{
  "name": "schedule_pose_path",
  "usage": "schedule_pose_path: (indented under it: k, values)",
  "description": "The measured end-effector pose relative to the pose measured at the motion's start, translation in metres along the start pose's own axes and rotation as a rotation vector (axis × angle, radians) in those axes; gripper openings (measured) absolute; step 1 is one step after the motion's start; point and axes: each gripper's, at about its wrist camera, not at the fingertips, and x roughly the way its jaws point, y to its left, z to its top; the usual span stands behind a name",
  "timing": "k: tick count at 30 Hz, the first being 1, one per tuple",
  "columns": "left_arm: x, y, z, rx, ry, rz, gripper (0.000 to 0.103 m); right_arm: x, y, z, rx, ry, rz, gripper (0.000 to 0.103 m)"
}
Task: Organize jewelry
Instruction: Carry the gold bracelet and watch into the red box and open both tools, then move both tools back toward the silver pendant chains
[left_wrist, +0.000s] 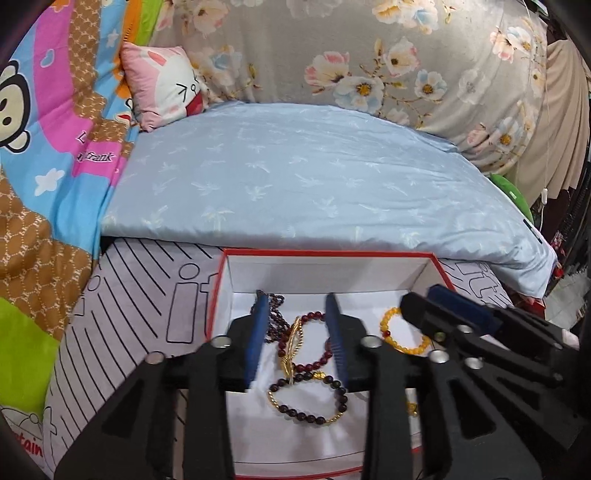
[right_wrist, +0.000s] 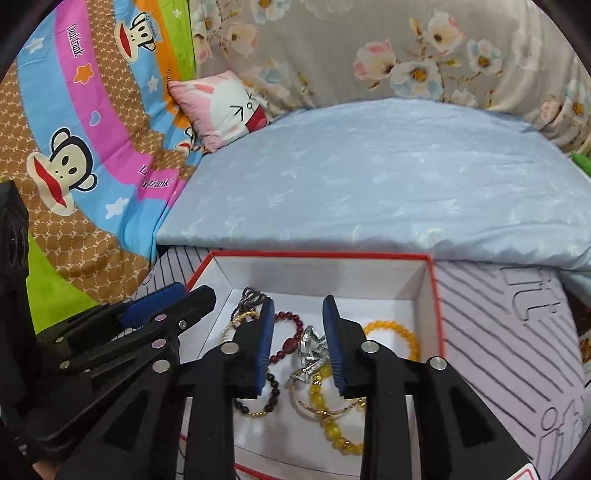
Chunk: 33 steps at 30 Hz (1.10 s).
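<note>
Bed with blue pillow (left_wrist: 314, 177); on it a red-rimmed white box (left_wrist: 332, 263) holding the beaded bracelets (left_wrist: 308, 397). Left gripper (left_wrist: 298, 325) and right gripper (right_wrist: 298, 328) hang over them, jaws partly apart, empty.

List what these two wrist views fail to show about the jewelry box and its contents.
- Left wrist view: the red-rimmed white cardboard box has its near wall hidden behind the left tool.
- Left wrist view: the yellow beaded bracelet is partly covered by the right tool.
- Right wrist view: the silver piece is too tangled and blurred to identify.
- Right wrist view: the dark beaded bracelet is partly hidden by a tool finger.
</note>
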Motion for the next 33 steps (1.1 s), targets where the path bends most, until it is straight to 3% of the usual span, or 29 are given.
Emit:
schedule_pose_path:
  k: [2, 14, 21, 33]
  values:
    - [-0.004, 0.004, 0.001, -0.018, -0.001, -0.009, 0.039, -0.010, -0.001, -0.001, 0.009, -0.020, 0.002, 0.039]
    - [-0.058, 0.010, -0.024, -0.026, -0.022, -0.004, 0.043, -0.070, 0.011, -0.033, -0.014, -0.053, 0.002, 0.040]
    - [-0.093, 0.013, -0.068, -0.006, 0.000, 0.029, 0.047, -0.106, 0.021, -0.089, -0.031, -0.019, -0.014, 0.040]
    - [-0.119, 0.017, -0.162, -0.021, 0.105, 0.068, 0.049, -0.130, 0.038, -0.200, -0.011, 0.144, 0.015, 0.040]
